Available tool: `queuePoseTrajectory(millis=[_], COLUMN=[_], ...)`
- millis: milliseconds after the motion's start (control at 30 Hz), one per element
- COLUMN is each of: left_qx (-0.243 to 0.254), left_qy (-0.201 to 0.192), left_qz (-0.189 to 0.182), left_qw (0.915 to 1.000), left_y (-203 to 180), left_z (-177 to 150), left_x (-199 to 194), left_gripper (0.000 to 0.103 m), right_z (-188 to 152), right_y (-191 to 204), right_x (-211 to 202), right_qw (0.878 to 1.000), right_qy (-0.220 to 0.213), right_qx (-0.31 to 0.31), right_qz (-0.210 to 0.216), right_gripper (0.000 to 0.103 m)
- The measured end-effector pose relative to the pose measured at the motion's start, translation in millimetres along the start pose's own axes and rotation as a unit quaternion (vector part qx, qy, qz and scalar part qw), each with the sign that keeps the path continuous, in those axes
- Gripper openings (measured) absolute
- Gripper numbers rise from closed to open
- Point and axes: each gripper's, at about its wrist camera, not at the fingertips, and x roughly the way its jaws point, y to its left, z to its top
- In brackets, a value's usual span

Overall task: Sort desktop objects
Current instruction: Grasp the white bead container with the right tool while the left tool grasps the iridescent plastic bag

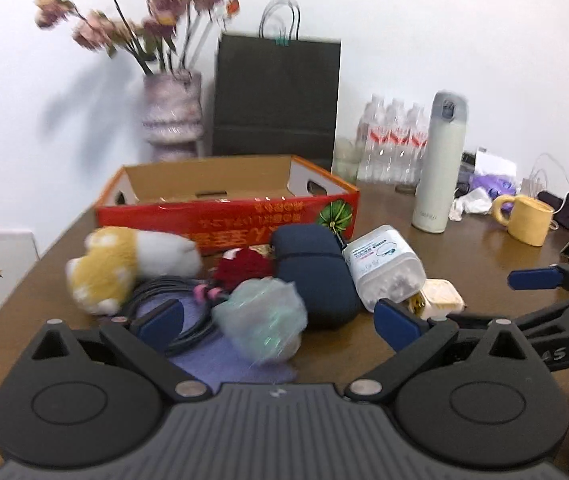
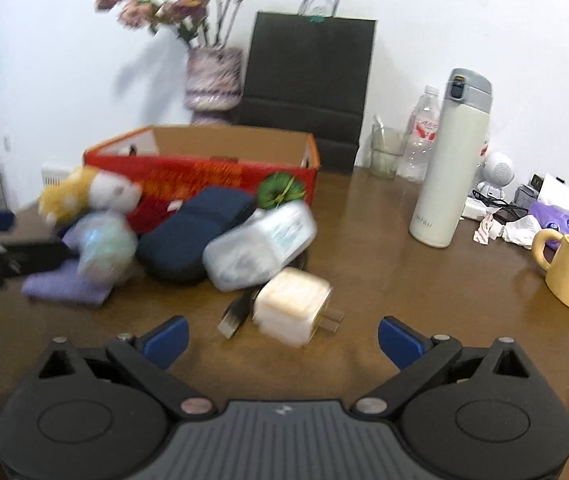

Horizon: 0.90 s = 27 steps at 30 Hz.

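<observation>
Left gripper [image 1: 278, 318] spread wide, gripping nothing, blue fingertips [image 1: 396, 318] flanking a pale mesh ball [image 1: 262, 320] without visible contact. Right gripper [image 2: 282, 336] equally wide, empty, hovering just short of a cream plug adapter [image 2: 292, 306]. Beyond: navy case [image 1: 316, 272], clear plastic tub [image 2: 260, 246], plush toy [image 1: 124, 264], then red cardboard box [image 1: 228, 216] on the brown table [image 2: 384, 248].

Left gripper [image 1: 278, 320], jaws standing wide, is hovering over mesh pouf [image 1: 262, 318]; plush toy [image 1: 124, 266], navy case [image 1: 316, 272], red box [image 1: 228, 200] lying beyond.
</observation>
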Motion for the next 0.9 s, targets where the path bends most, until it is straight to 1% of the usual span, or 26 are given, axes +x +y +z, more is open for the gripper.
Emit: queuePoseTrajectory(millis=[33, 133, 167, 200, 233, 267, 300, 333, 400, 467, 500, 567, 600, 633, 667, 733, 800, 833, 900], left_qx=[-0.004, -0.015, -0.016, -0.015, -0.015, -0.016, -0.022, -0.034, -0.061, -0.063, -0.058, -0.051, -0.053, -0.056, -0.06, -0.061, -0.055, -0.056, -0.066], left_qy=[0.013, 0.038, 0.043, 0.05, 0.056, 0.057, 0.057, 0.059, 0.054, 0.041, 0.031, 0.013, 0.004, -0.003, -0.01, -0.023, -0.046, -0.057, -0.079], left_qz=[0.005, 0.001, -0.001, 0.002, 0.009, 0.015, 0.015, 0.011, -0.001, 0.0, 0.002, 0.006, 0.009, 0.011, 0.014, 0.02, 0.018, 0.013, -0.001], left_qw=[0.9999, 0.9992, 0.999, 0.9986, 0.9983, 0.9981, 0.998, 0.9976, 0.9967, 0.9972, 0.9978, 0.9986, 0.9985, 0.9983, 0.998, 0.9977, 0.9973, 0.9967, 0.9947], left_y=[-1.8, -1.6, -0.9, -0.5, 0.4, 2.5, 6.7, 12.7, 23.5, 26.6, 26.8, 27.2, 28.5, 29.9, 31.9, 33.8, 35.2, 36.8, 43.0], left_z=[4.8, 11.9, 11.4, 10.6, 9.6, 8.9, 7.5, 6.8, 8.0, 11.1, 12.3, 16.8, 19.5, 22.7, 26.7, 33.7, 42.9, 48.8, 64.3], left_x=[10.8, 33.5, 36.7, 39.4, 39.4, 39.5, 36.8, 33.4, 23.0, 13.8, 7.4, -3.8, -9.4, -13.5, -17.4, -23.6, -33.7, -39.1, -49.6], left_gripper=[0.103, 0.092, 0.079, 0.062, 0.056, 0.044, 0.037, 0.036, 0.034, 0.032, 0.032, 0.032, 0.032, 0.032, 0.032, 0.032, 0.032, 0.032, 0.032], right_z=[5.2, 16.5, 18.9, 22.4, 25.1, 28.1, 31.6, 35.3, 42.2, 49.2, 52.1, 55.2, 55.4, 54.9, 54.2, 53.4, 55.8, 58.4, 66.4], right_y=[-5.6, -18.9, -22.2, -25.7, -28.6, -31.2, -34.0, -35.7, -34.5, -28.1, -25.3, -22.2, -23.2, -25.3, -26.7, -27.2, -26.7, -26.7, -31.8], right_x=[3.3, 14.5, 19.8, 26.1, 31.6, 37.7, 44.6, 51.8, 65.3, 79.7, 88.1, 101.2, 105.3, 108.9, 110.9, 105.7, 91.4, 81.0, 64.5], right_qw=[1.0, 0.999, 0.999, 0.998, 0.997, 0.995, 0.992, 0.99, 0.986, 0.986, 0.986, 0.985, 0.983, 0.98, 0.976, 0.975, 0.978, 0.979, 0.978], right_qy=[-0.002, -0.008, -0.006, -0.003, 0.002, 0.006, 0.008, 0.01, 0.016, 0.024, 0.031, 0.047, 0.051, 0.059, 0.067, 0.06, 0.039, 0.025, 0.007], right_qx=[0.012, 0.043, 0.052, 0.064, 0.077, 0.092, 0.109, 0.121, 0.137, 0.139, 0.137, 0.142, 0.151, 0.163, 0.173, 0.176, 0.174, 0.168, 0.172], right_qz=[-0.001, -0.001, 0.001, 0.007, 0.017, 0.034, 0.056, 0.075, 0.093, 0.094, 0.09, 0.085, 0.092, 0.101, 0.11, 0.118, 0.113, 0.11, 0.116], right_gripper=[0.097, 0.094, 0.093, 0.091, 0.091, 0.091, 0.091, 0.091, 0.091, 0.09, 0.087, 0.072, 0.062, 0.055, 0.052, 0.046, 0.04, 0.04, 0.039])
